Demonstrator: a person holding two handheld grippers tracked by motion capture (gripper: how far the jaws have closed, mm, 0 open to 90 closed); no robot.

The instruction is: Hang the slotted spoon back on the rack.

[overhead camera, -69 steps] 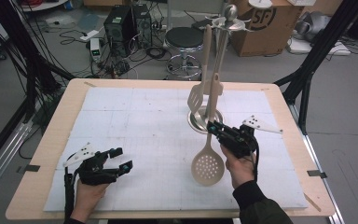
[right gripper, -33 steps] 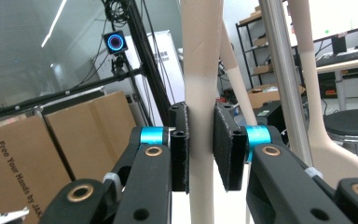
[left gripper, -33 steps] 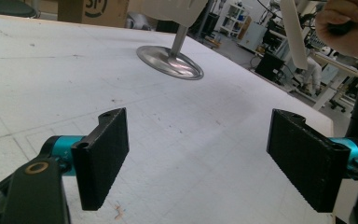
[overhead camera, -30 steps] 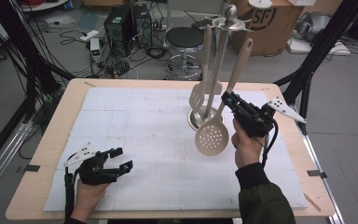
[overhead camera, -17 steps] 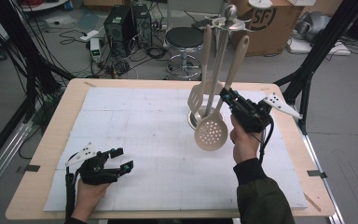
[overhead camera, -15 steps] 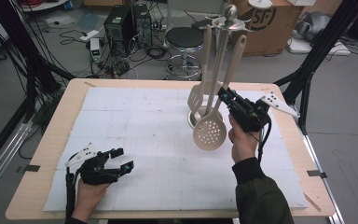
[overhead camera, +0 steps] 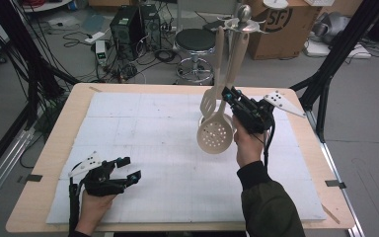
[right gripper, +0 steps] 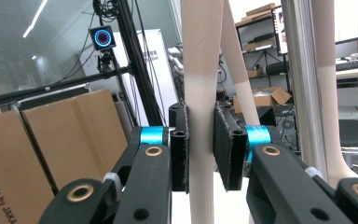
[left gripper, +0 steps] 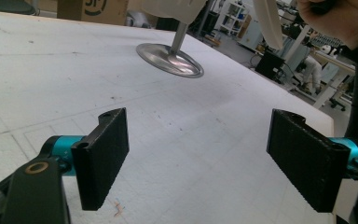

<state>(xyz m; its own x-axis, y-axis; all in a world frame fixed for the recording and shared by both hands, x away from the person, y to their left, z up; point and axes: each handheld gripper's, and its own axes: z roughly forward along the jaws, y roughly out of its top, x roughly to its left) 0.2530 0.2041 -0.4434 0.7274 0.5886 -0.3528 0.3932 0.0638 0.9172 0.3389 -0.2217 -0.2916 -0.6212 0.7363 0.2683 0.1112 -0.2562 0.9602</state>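
Observation:
My right gripper point(overhead camera: 231, 97) is shut on the handle of a beige perforated skimmer point(overhead camera: 216, 134), holding it upright above the table with its round head down. The handle's top reaches near the hooks of a metal utensil rack point(overhead camera: 244, 12). A beige slotted spatula point(overhead camera: 208, 101) hangs from that rack just behind the skimmer. In the right gripper view the pads point(right gripper: 226, 144) clamp the skimmer handle point(right gripper: 200, 70) between them. My left gripper point(overhead camera: 131, 168) rests at the table's front left, open and with nothing between its jaws point(left gripper: 200, 168).
The rack's round metal base point(left gripper: 170, 58) stands on the white mat point(overhead camera: 143, 133) at the right of centre. Its pole point(right gripper: 303, 70) and another hanging handle point(right gripper: 328, 93) rise right of my right gripper. A stool, boxes and cables lie beyond the table.
The skimmer has gone from lying on the mat to being held upright in my right gripper. In the last second it drifted up and left toward the rack. The left gripper stayed put.

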